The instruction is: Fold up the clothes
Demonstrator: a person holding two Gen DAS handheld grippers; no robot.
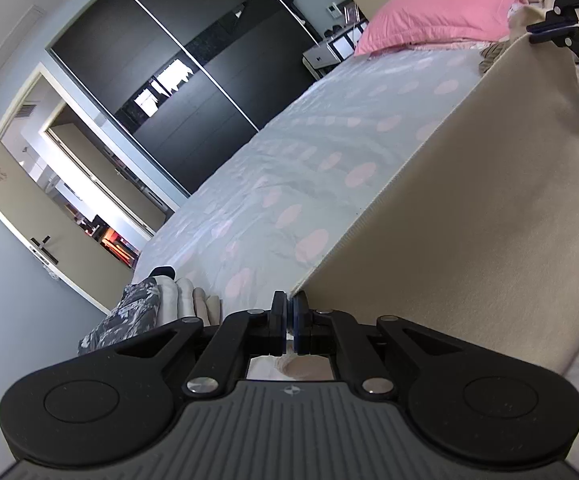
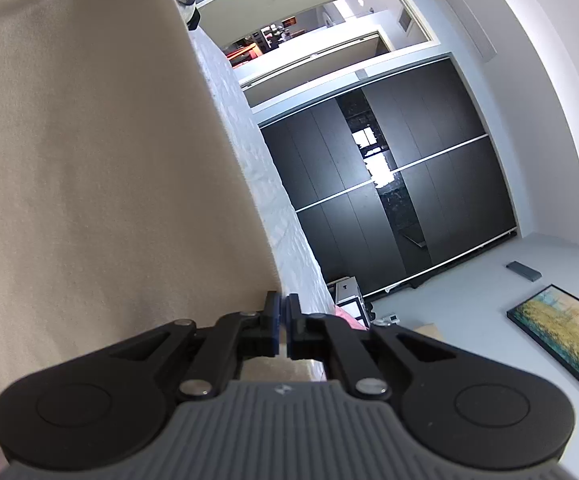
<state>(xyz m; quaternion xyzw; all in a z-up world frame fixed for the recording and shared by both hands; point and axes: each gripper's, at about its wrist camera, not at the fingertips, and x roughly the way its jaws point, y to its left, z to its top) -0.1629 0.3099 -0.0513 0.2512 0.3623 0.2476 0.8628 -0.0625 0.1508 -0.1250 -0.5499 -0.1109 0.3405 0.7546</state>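
Observation:
A beige garment (image 1: 469, 208) is stretched taut above the bed between my two grippers. My left gripper (image 1: 290, 314) is shut on one corner of its edge. My right gripper (image 2: 283, 316) is shut on another corner of the same beige garment (image 2: 89, 160), and it shows at the top right of the left wrist view (image 1: 569, 20). The cloth fills the right of the left wrist view and the left of the right wrist view.
The bed's grey cover with pink dots (image 1: 289, 160) lies under the garment. A pink pillow (image 1: 441, 12) sits at the headboard. A stack of folded clothes (image 1: 141, 312) lies at the bed's foot. A dark sliding wardrobe (image 2: 389, 184), an open door (image 1: 49, 220) and a framed picture on the floor (image 2: 561, 332) are around.

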